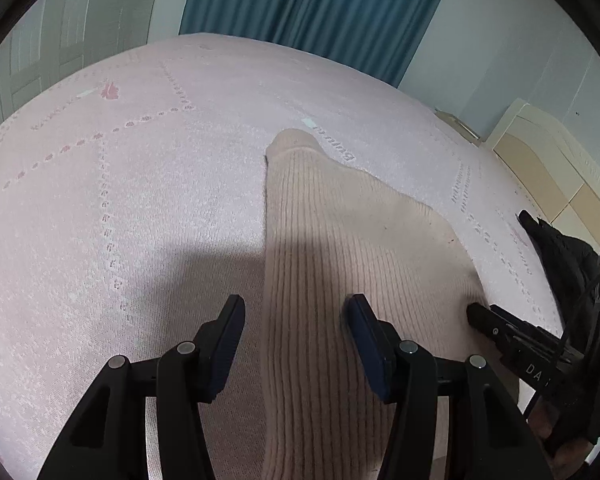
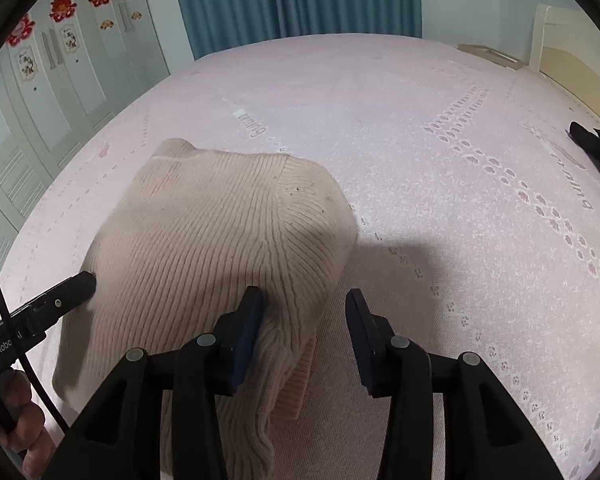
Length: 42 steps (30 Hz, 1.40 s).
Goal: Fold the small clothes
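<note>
A cream ribbed knit sweater [image 1: 328, 240] lies folded on the pink bed; it also shows in the right wrist view [image 2: 220, 240]. My left gripper [image 1: 296, 308] is open, its fingers straddling the sweater's left edge just above it. My right gripper [image 2: 304, 300] is open at the sweater's near right corner, its left finger [image 2: 248, 320] touching the knit. The right gripper's tip shows in the left wrist view [image 1: 480, 316] against the sweater's right edge. The left gripper's tip shows in the right wrist view [image 2: 80, 284] at the sweater's left edge.
The pink patterned bedspread [image 2: 460, 160] stretches all round. A black garment [image 2: 596, 140] lies at the bed's right edge, also in the left wrist view [image 1: 560, 248]. Teal curtains [image 2: 292, 0], a wardrobe [image 2: 40, 80] and a cream headboard [image 1: 540, 160] stand beyond.
</note>
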Available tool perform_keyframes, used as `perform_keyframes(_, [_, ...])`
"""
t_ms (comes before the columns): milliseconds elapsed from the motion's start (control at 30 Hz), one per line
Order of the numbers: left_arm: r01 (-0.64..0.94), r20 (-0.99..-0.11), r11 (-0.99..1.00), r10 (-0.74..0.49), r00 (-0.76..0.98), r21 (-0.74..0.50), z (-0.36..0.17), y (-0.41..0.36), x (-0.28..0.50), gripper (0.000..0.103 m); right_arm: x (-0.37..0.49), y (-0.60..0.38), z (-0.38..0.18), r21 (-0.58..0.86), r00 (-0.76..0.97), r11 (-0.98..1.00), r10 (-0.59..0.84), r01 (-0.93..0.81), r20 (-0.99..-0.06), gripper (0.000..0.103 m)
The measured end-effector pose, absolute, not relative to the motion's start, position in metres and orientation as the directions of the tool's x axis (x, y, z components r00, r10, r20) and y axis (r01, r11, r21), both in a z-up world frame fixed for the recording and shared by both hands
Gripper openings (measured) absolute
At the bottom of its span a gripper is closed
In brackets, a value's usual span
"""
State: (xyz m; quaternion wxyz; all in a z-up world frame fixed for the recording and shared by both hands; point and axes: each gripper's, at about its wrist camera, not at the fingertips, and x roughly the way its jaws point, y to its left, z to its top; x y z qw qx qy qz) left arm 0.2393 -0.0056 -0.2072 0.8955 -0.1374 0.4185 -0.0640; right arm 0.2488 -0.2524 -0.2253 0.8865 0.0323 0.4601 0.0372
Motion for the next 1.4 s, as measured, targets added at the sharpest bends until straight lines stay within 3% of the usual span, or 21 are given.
perform_keyframes(433, [0.001, -0.712, 0.948, -0.241, 0.659, -0.319, -0.21, -0.004, 0.238, 0.054, 0.248, -0.25, -0.226, 0.031, 0.6, 0.998, 0.059, -0.058, -0.798, 0.045])
perform_keyframes(667, [0.014, -0.706, 0.972, -0.18, 0.685, -0.235, -0.205, -0.013, 0.235, 0.054, 0.249, -0.257, -0.221, 0.032, 0.609, 0.997, 0.072, -0.075, -0.79, 0.048])
perform_keyframes(1400, [0.012, -0.709, 0.97, -0.186, 0.68, -0.244, -0.204, -0.01, 0.234, 0.054, 0.252, -0.26, -0.226, 0.021, 0.593, 0.999, 0.036, -0.032, -0.805, 0.045])
